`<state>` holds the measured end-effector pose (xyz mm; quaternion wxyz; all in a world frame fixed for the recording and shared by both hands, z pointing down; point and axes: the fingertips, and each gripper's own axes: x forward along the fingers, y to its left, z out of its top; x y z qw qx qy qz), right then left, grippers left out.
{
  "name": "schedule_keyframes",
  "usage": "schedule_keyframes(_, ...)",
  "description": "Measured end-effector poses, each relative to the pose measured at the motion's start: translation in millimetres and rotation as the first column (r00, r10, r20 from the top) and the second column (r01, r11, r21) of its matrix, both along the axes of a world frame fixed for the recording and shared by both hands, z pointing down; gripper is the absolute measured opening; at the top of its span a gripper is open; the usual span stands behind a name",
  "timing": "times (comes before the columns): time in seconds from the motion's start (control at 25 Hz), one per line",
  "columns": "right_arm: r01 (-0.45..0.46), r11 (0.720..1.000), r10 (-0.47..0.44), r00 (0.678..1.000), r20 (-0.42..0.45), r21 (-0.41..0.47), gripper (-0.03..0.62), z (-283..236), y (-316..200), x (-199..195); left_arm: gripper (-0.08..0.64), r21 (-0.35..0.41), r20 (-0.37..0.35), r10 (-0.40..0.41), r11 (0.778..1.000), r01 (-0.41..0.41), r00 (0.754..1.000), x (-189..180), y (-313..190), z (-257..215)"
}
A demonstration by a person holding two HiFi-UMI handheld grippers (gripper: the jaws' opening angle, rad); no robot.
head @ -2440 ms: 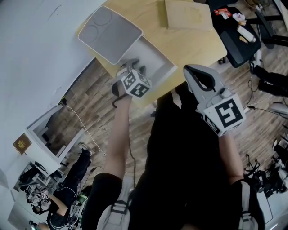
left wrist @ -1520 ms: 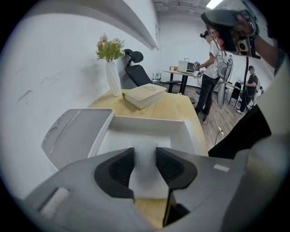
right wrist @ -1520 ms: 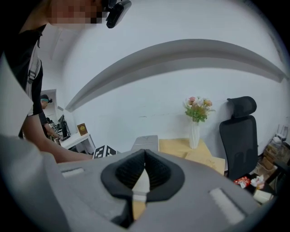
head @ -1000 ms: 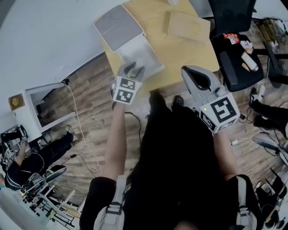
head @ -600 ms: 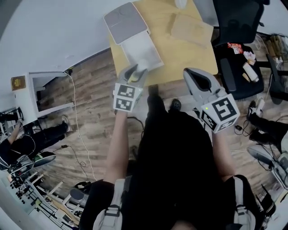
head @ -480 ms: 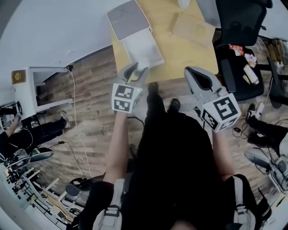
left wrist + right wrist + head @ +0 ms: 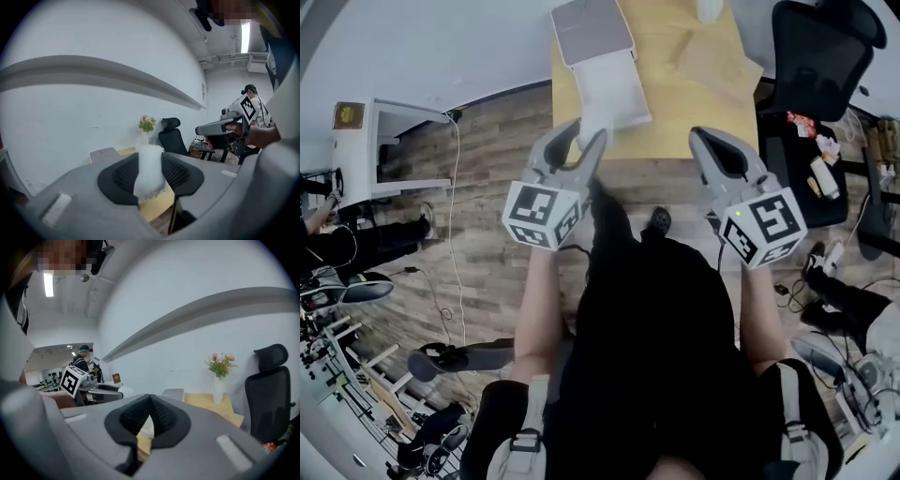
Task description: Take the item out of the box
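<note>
The white box (image 7: 614, 94) lies open at the near edge of the wooden table (image 7: 694, 117), its grey lid (image 7: 591, 23) folded back behind it. My left gripper (image 7: 587, 131) hangs over the floor just short of the table edge. In the left gripper view its pads are shut on a soft white item (image 7: 149, 171) that stands upright between them. The head view does not show the item clearly. My right gripper (image 7: 701, 139) is level with the left one, off the table, shut and empty (image 7: 149, 399). The box tray (image 7: 146, 427) shows through below its pads.
A flat tan board (image 7: 717, 66) lies on the table right of the box. A vase of flowers (image 7: 219, 376) stands at the table's back. A black office chair (image 7: 820, 47) is on the right, a white cabinet (image 7: 394, 141) on the left. Cables run over the wooden floor.
Both grippers have drawn back from the table toward my body. The left one has left the box and now hangs over the floor. The box looks farther off.
</note>
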<state>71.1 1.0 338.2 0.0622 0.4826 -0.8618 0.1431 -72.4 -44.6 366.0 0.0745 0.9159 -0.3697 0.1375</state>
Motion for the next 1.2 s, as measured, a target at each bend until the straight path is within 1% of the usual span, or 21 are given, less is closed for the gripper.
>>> schedule_keyframes(0.24, 0.030, 0.998, -0.029, 0.999, -0.018, 0.057, 0.002, -15.9, 5.0, -12.7, 0.163, 0.050, -0.105, -0.052, 0.997, 0.058, 0.993, -13.3, 18.3, -40.9)
schedule_keyframes(0.36, 0.024, 0.996, -0.023, 1.000, -0.011, 0.087, 0.002, -27.9, 6.6, -18.6, 0.162, 0.072, -0.142, -0.063, 0.995, 0.074, 0.988, -22.3, 28.2, -57.8)
schedule_keyframes(0.72, 0.043, 0.990, -0.041, 0.999, -0.013, 0.137, 0.002, -44.9, 10.7, -50.6, 0.161, 0.097, -0.196, -0.055, 0.992, 0.075, 0.979, -45.7, 45.9, -75.2)
schedule_keyframes(0.96, 0.023, 0.988, -0.019, 1.000, -0.023, 0.151, 0.002, -50.7, 7.8, -56.2, 0.161, 0.107, -0.221, -0.036, 0.992, 0.061, 0.975, -51.0, 41.1, -83.1)
schedule_keyframes(1.2, 0.007, 0.989, -0.003, 1.000, -0.029, 0.147, 0.002, -50.7, 5.0, -61.9, 0.161, 0.107, -0.236, -0.021, 0.993, 0.047, 0.972, -56.8, 33.9, -86.5)
